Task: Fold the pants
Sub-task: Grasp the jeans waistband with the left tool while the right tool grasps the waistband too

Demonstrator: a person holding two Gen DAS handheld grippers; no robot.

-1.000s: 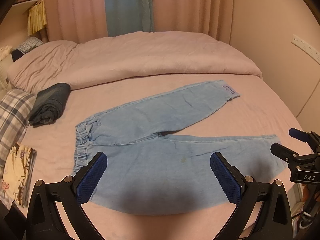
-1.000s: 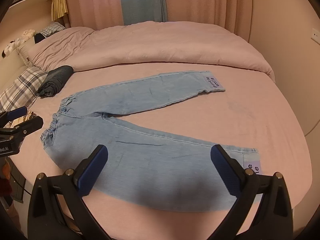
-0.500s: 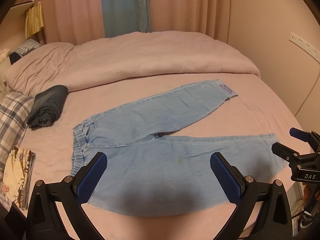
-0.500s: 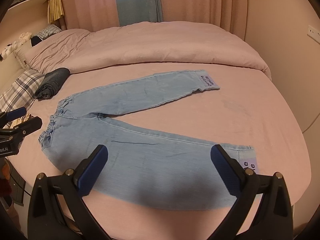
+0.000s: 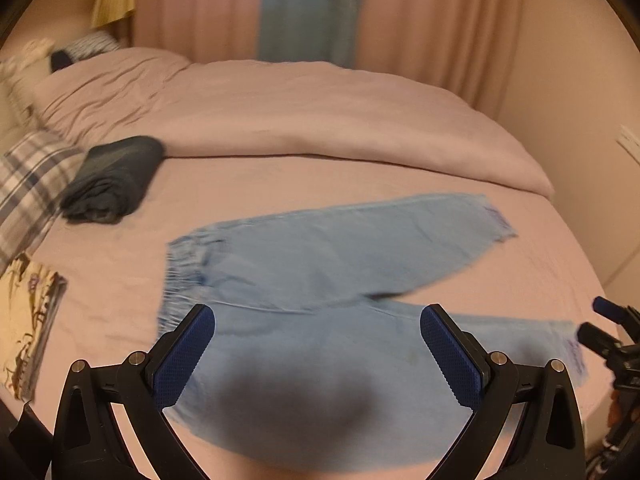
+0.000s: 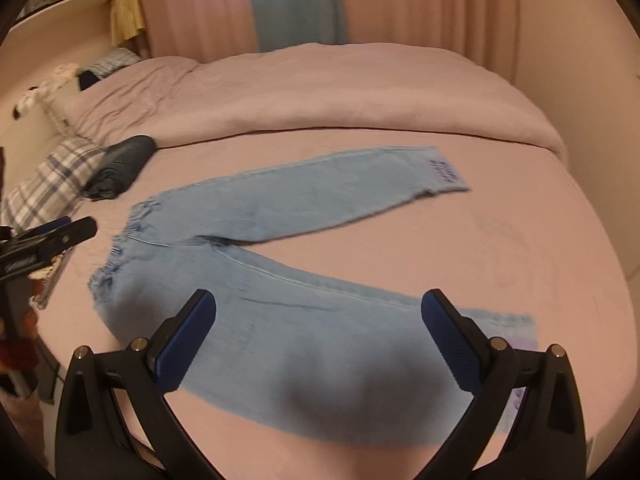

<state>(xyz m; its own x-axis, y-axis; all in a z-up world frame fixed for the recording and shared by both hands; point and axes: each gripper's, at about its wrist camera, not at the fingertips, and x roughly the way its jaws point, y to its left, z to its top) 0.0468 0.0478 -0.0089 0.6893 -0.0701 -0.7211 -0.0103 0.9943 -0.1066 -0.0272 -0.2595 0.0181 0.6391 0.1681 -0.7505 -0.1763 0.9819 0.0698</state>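
Note:
Light blue denim pants (image 5: 320, 272) lie flat on the pink bed, legs spread in a V, elastic waistband to the left, cuffs with a purple label to the right; they also show in the right wrist view (image 6: 280, 240). My left gripper (image 5: 316, 356) is open and empty, hovering over the near leg close to the waist. My right gripper (image 6: 318, 354) is open and empty over the near leg toward its cuff. Each gripper shows at the edge of the other's view, the right one (image 5: 608, 336) and the left one (image 6: 48, 236).
A folded dark garment (image 5: 112, 180) lies at the left by a plaid pillow (image 5: 28, 176). A rumpled pink duvet (image 5: 300, 116) covers the far half of the bed. A patterned cloth (image 5: 28, 312) lies at the left edge. Curtains (image 5: 312, 8) hang behind.
Both views have shifted left and are motion-blurred; the pants sit further right in the frames. Both grippers stay open, and the pants have not moved on the bed.

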